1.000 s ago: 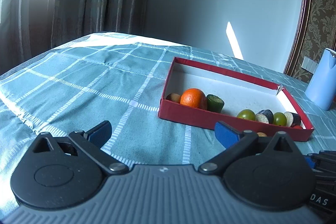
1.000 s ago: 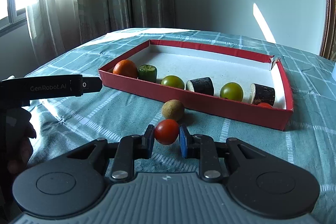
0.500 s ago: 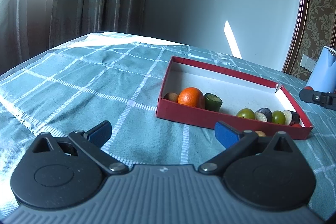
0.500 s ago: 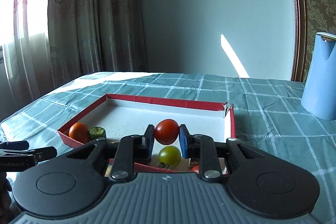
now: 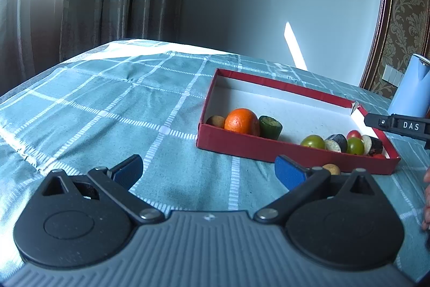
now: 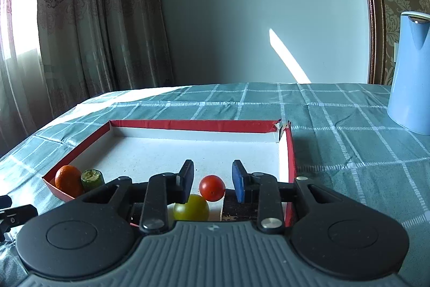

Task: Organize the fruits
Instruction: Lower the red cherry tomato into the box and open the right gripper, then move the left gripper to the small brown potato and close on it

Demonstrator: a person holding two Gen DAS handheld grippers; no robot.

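A shallow red box (image 5: 295, 153) (image 6: 188, 125) with a white floor lies on the checked teal cloth. Along its near wall sit an orange (image 5: 241, 123) (image 6: 67, 180), a green cucumber piece (image 5: 270, 127) (image 6: 92, 179), green tomatoes (image 5: 313, 143) (image 6: 191, 208) and dark eggplant pieces (image 5: 338, 142). My right gripper (image 6: 212, 179) hangs over the box's right end, its jaws opening; the red tomato (image 6: 212, 188) sits between the pads, touching neither. My left gripper (image 5: 208, 171) stands open over bare cloth, nothing in it. A small brown fruit (image 5: 331, 169) lies outside the box.
A light blue jug (image 6: 411, 71) (image 5: 411, 88) stands at the back right. The right gripper's black body (image 5: 397, 124) reaches in from the right in the left wrist view. Curtains hang behind the table's left and far edges.
My right gripper carried the red tomato from the cloth up over the box's right end, then spread its jaws off it. The left gripper stayed put.
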